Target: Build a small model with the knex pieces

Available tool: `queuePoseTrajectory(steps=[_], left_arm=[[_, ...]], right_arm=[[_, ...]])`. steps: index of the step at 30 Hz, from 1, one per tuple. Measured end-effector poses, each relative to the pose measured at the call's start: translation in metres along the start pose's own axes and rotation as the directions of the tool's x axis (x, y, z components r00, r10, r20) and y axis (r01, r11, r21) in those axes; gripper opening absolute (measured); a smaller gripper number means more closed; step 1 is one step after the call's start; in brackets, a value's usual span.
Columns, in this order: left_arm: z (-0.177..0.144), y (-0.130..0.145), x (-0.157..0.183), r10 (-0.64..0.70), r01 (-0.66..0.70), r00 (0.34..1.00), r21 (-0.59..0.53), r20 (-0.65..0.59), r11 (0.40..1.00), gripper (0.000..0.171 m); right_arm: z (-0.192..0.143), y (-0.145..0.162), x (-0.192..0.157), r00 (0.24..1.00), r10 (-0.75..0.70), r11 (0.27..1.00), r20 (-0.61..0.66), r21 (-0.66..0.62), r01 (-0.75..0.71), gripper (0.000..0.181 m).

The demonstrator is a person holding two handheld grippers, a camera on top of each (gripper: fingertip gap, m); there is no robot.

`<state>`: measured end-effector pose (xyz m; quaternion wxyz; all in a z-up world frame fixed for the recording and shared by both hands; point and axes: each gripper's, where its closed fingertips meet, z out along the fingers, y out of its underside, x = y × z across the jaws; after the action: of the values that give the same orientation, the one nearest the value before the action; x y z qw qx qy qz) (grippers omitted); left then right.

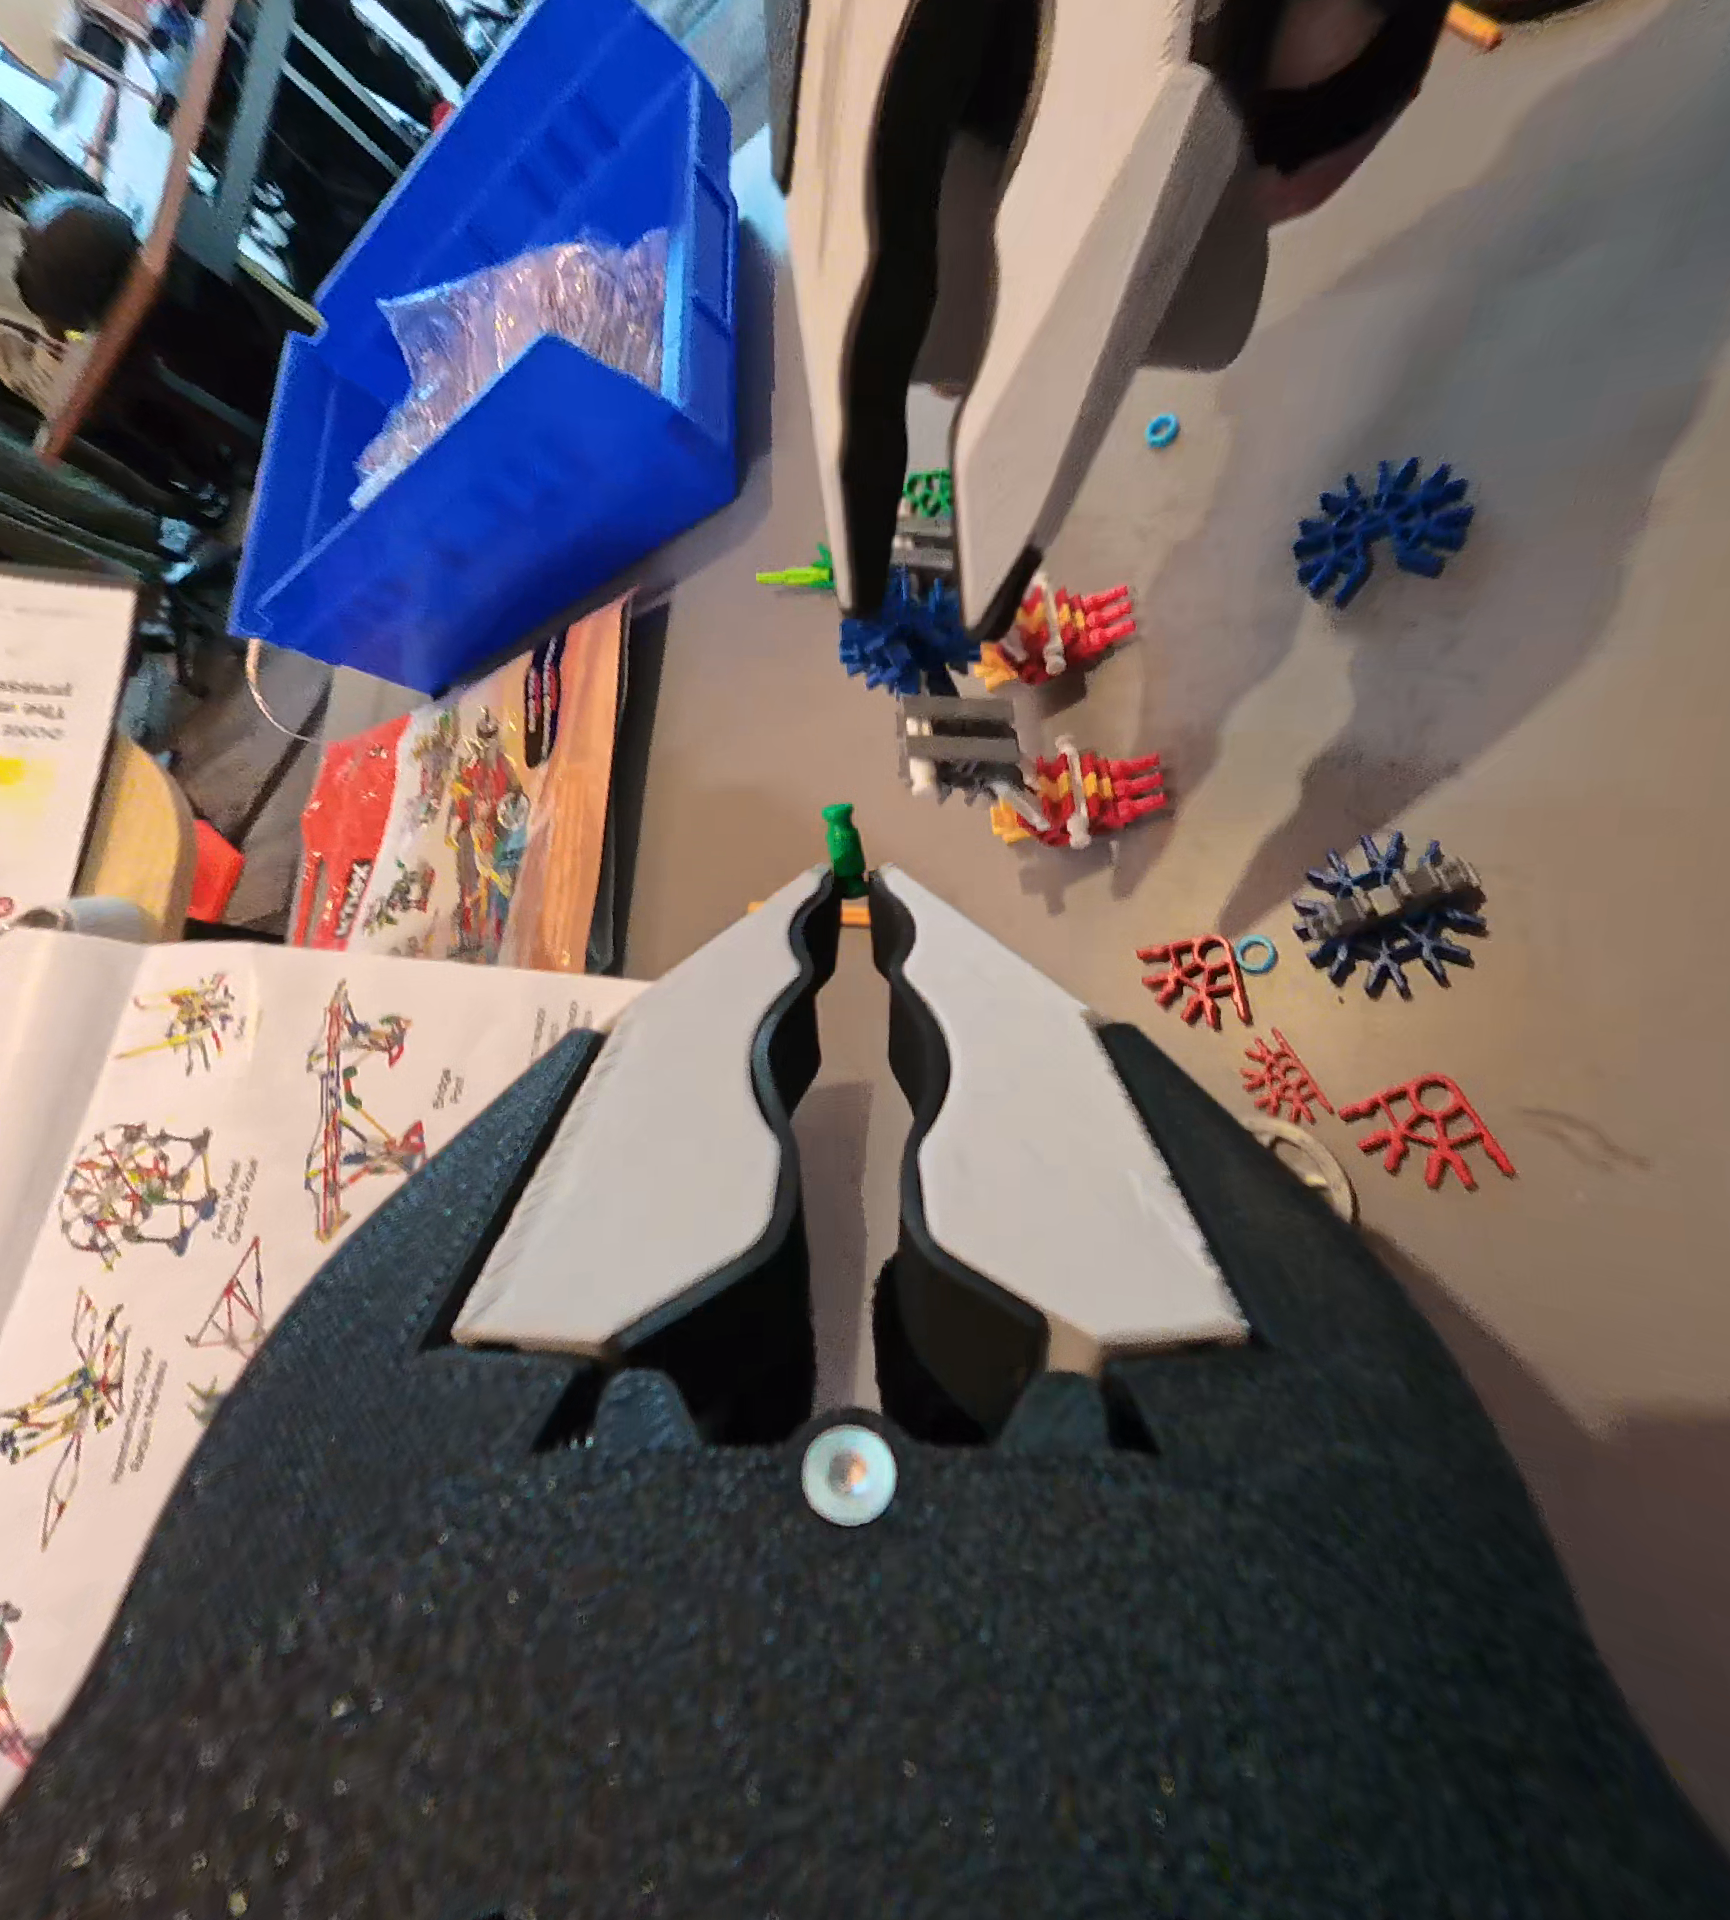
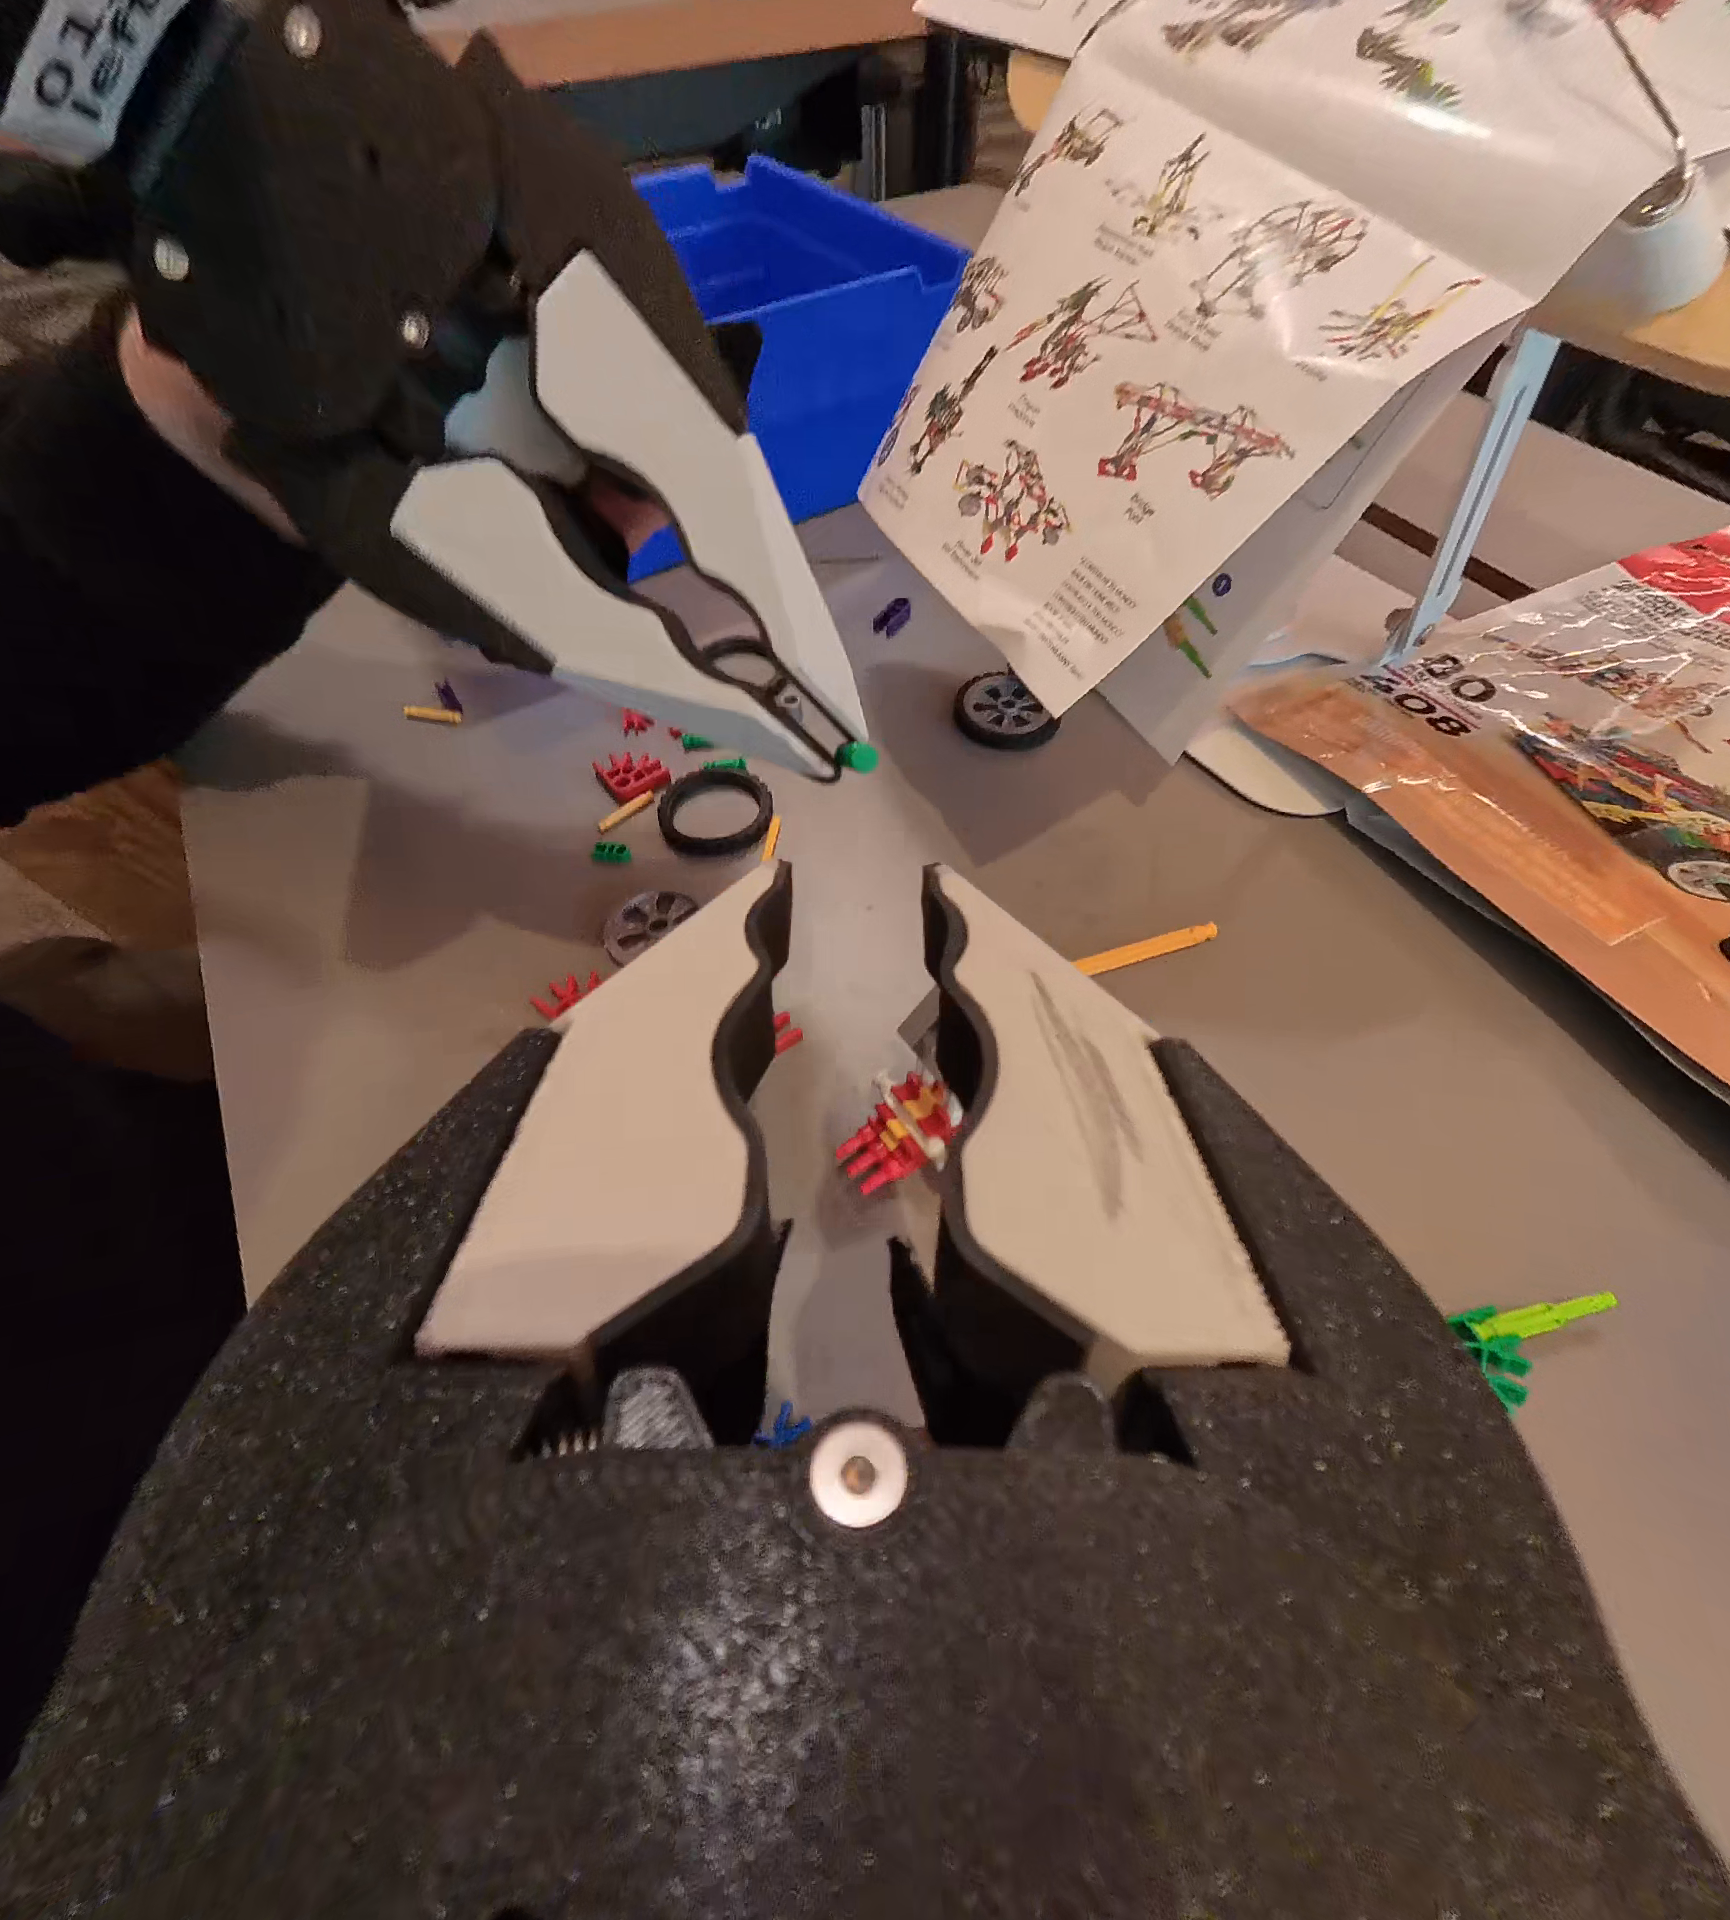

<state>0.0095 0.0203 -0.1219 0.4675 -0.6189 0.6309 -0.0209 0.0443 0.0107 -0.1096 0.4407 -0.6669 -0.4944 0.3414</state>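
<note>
The left tongs pinch a small green rod by only its end, above the bench; so thin a hold could let it pivot or drop among the loose pieces. The right tongs stand parted, holding nothing, straddling a model of grey, blue and red pieces; closing or shifting carelessly could knock its red clusters apart. Room is tight: a blue bin and printed bag crowd the far edge, an instruction sheet overhangs there, and blue connectors and red connectors litter the open side.
</note>
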Motion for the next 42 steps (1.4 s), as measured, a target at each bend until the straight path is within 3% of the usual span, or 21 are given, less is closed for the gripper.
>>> queuePoseTrajectory(steps=[14,24,34,42], left_arm=[[0.006,-0.033,0.004,0.105,-0.120,0.986,0.117,0.129,0.986,0.004],[0.017,-0.050,0.027,0.153,-0.165,0.984,0.132,0.094,0.977,0.004],[0.033,-0.062,0.038,0.114,-0.120,0.992,0.137,0.052,0.983,0.004],[0.033,-0.074,0.035,0.045,-0.052,0.998,0.178,0.044,0.983,0.004]], right_arm=[[-0.005,-0.011,0.008,0.990,0.138,0.986,0.014,0.096,-0.139,0.014],[-0.013,0.004,-0.012,0.990,0.138,0.988,0.042,0.057,-0.141,0.011],[-0.030,0.019,-0.006,0.987,0.156,0.986,-0.025,0.065,-0.154,0.005],[-0.040,0.014,-0.002,0.963,0.260,0.951,0.063,0.153,-0.267,0.005]])
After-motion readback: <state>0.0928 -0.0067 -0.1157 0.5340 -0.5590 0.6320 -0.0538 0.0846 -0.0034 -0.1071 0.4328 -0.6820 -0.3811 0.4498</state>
